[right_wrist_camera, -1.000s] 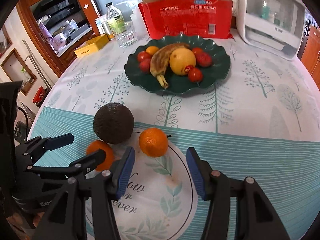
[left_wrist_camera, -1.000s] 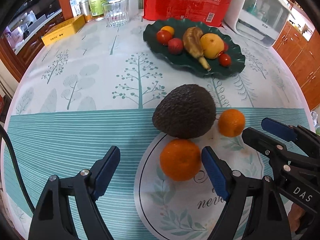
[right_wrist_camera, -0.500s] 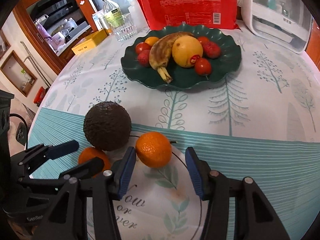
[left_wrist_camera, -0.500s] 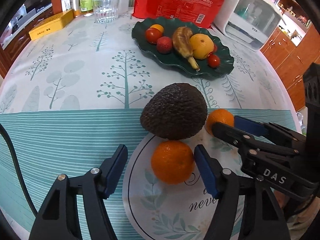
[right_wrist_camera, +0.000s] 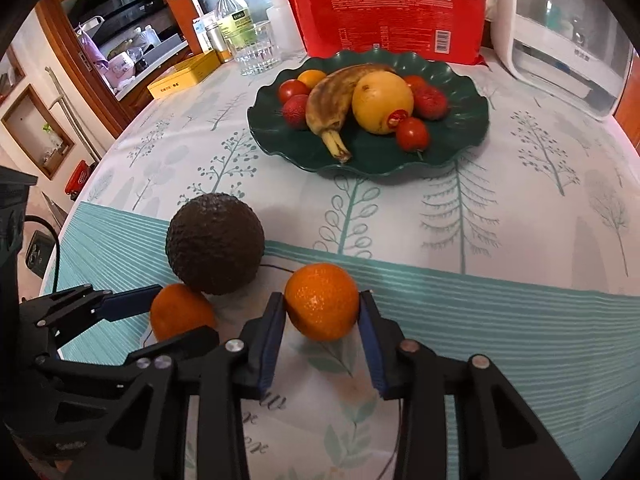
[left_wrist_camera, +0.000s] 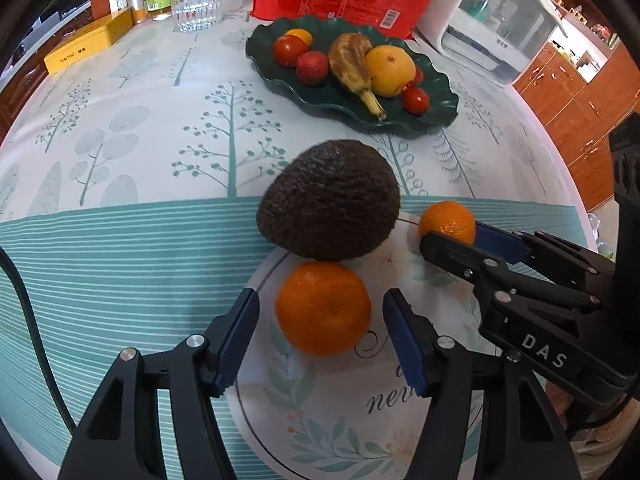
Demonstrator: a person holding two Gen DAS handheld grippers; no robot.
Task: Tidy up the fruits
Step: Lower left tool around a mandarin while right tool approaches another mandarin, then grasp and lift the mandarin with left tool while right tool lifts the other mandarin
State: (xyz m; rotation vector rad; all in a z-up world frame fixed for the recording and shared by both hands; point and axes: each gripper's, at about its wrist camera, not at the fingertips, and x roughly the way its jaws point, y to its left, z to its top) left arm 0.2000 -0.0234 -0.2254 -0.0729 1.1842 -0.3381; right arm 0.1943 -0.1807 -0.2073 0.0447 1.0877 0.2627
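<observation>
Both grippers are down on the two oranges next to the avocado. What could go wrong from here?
1. The left gripper, jaws just closing, straddles its orange without touching; lifting now would likely leave it behind.
2. That orange touches the avocado, so lifting may set it rolling.
3. The right gripper pinches its round orange near the fingertips; it might slip out.

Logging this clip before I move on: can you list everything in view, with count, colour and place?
mandarins: 2, orange, near edge of table, one between each gripper's jaws
avocado: 1, dark brown, just behind the mandarins
plate: 1, dark green, mid-table, holding a banana, a yellow citrus and small red and orange fruits
glass: 1, clear, far left
red pack: 1, behind the plate
yellow box: 1, far left edge
white appliance: 1, far right
left gripper: closing, pads not yet touching its mandarin
right gripper: closing, pads on its mandarin
</observation>
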